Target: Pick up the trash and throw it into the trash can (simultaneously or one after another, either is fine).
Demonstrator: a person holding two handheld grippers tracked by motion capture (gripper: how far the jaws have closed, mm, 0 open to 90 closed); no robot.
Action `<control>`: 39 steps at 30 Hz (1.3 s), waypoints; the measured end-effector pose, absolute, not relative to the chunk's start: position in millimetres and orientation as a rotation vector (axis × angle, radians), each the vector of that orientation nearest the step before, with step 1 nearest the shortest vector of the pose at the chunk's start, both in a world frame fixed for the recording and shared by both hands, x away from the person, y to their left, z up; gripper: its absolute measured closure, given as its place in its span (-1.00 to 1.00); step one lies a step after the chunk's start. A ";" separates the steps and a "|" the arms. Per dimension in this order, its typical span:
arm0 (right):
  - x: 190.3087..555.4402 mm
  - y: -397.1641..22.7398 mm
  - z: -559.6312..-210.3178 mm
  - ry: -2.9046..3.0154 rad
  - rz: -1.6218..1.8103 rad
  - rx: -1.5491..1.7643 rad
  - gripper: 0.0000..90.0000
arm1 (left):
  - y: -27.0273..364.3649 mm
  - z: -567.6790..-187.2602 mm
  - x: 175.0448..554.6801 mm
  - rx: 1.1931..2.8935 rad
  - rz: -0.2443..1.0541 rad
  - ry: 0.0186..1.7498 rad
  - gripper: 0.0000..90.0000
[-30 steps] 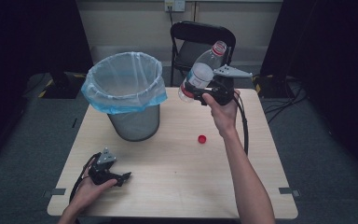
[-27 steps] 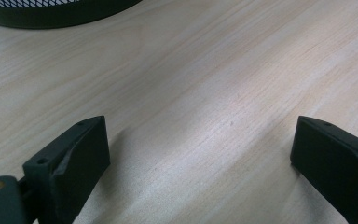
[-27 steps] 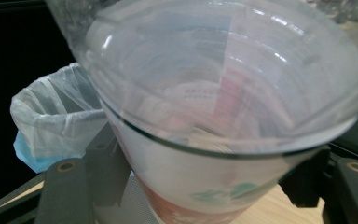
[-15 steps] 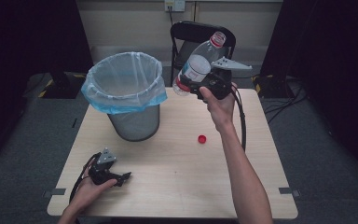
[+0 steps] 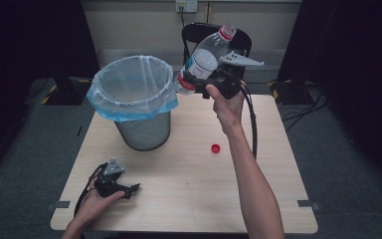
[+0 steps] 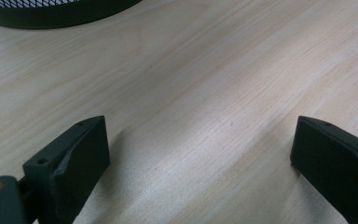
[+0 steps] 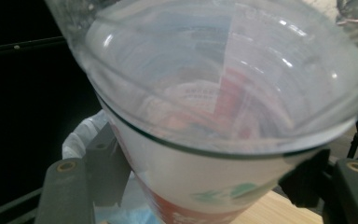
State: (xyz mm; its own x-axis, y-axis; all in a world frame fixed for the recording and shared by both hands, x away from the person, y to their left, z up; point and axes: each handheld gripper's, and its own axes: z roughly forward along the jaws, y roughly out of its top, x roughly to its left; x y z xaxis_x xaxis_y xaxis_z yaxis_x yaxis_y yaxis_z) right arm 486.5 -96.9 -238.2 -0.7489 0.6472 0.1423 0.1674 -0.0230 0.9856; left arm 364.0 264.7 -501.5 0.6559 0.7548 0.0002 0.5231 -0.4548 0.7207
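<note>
High view: right gripper (image 5: 199, 79) clamps tilted plastic bottle (image 5: 206, 57) beside bin (image 5: 134, 107) rim, at bin's 3 o'clock.
Left gripper (image 5: 129, 189): jaws wide apart, empty, resting on table (image 5: 189, 194).
Cap (image 5: 215, 148): off, on table.
Progress: bottle lifted; drop into bin apparently left.

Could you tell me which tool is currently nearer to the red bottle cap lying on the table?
Right. The right tool, holding the bottle, is raised beyond the red cap; the left tool rests at the table's near-left, farther away.
</note>
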 end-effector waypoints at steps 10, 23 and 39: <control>489.4 -78.0 -232.5 1.904 1.876 0.832 -0.33 | 264.7 -501.6 364.0 2.162 0.421 0.986 -0.91; 498.5 -60.1 -230.4 1.915 1.908 0.819 -0.34 | 264.6 -501.6 364.1 2.161 0.421 0.985 -0.91; 511.7 -25.4 -229.5 1.974 1.905 0.804 -0.34 | 264.4 -501.7 364.1 2.156 0.421 0.987 -0.91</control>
State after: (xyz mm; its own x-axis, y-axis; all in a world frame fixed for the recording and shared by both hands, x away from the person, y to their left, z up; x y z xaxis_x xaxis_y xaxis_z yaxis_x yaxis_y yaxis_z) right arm 511.7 -25.4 -229.5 -0.8053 0.5665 0.1750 0.1952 -0.0255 0.9804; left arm 364.1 264.4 -501.7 0.6539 0.7566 -0.0014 0.5225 -0.4503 0.7240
